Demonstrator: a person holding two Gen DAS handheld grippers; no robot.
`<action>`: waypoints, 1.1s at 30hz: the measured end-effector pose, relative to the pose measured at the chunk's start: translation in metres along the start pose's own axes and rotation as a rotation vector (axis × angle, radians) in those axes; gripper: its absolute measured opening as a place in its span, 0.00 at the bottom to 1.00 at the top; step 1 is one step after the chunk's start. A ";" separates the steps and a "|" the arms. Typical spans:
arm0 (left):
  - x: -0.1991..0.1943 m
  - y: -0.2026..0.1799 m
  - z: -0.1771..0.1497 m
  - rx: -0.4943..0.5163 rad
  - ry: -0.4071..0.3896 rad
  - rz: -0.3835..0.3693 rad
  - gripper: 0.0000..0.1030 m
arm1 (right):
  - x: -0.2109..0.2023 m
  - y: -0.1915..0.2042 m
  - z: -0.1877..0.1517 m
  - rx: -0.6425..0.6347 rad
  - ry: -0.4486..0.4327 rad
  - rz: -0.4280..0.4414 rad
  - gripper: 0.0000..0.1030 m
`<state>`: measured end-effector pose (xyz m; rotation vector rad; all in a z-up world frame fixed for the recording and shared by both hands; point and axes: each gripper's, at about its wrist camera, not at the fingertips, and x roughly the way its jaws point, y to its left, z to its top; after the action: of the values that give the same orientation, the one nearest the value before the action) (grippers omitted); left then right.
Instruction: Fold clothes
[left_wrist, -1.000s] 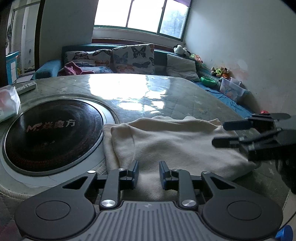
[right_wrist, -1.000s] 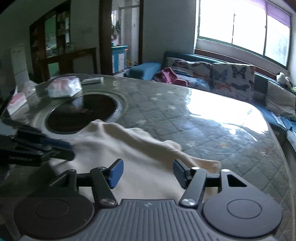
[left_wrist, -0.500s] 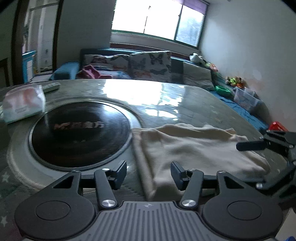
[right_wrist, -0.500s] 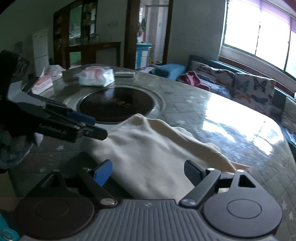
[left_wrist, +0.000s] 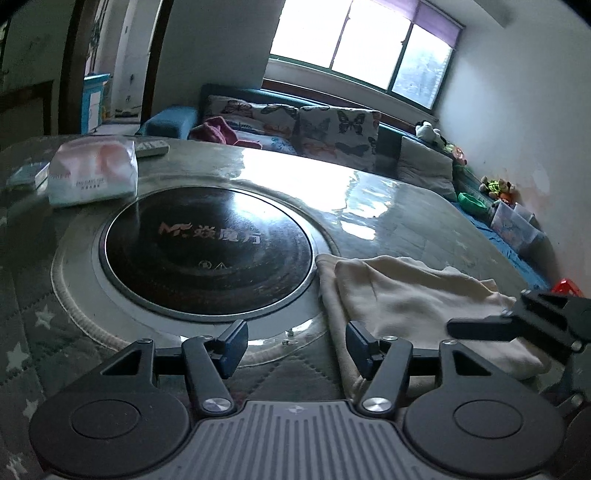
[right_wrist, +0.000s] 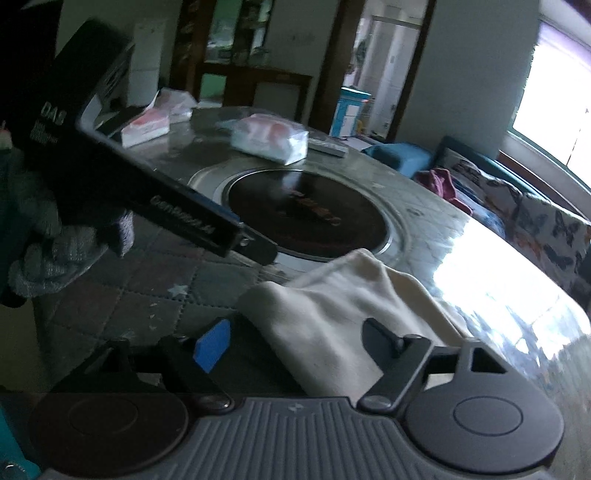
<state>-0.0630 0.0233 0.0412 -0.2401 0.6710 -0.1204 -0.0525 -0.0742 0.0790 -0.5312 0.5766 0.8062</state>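
The left hand-held gripper (left_wrist: 295, 341) stands with its jaws wide apart and nothing between them, above the near edge of the worktop (left_wrist: 388, 206). Its right finger overlaps the near left corner of the cream garment (left_wrist: 413, 295), though whether it touches the cloth cannot be told. The right hand-held gripper (right_wrist: 295, 343) is also spread wide and holds nothing; the garment (right_wrist: 343, 302) fills the gap between its fingers from this angle, lying below them.

The garment lies folded in a rough rectangle on the worktop, its left edge just beside the metal rim of the round black cooktop (left_wrist: 207, 254) set into the surface. In the left wrist view its right end is hidden behind the other gripper's dark finger. In the right wrist view the image is blurred, and the left gripper's body with a grey gloved hand (right_wrist: 55, 243) covers the left side.

Beyond the cooktop sit a tissue pack (left_wrist: 92, 173) and a remote (left_wrist: 151, 147). Bare, glossy worktop stretches behind the garment towards the sofa (left_wrist: 332, 136).
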 end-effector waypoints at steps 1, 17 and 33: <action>0.000 0.001 0.000 -0.009 0.003 -0.004 0.60 | 0.003 0.003 0.001 -0.015 0.004 0.002 0.64; 0.012 -0.002 0.009 -0.134 0.053 -0.101 0.60 | 0.016 0.007 0.006 -0.052 0.004 0.008 0.13; 0.045 -0.010 0.022 -0.385 0.163 -0.201 0.60 | -0.027 -0.041 0.010 0.164 -0.113 0.071 0.03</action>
<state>-0.0140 0.0088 0.0335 -0.6743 0.8295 -0.2051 -0.0323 -0.1058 0.1124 -0.3140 0.5536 0.8426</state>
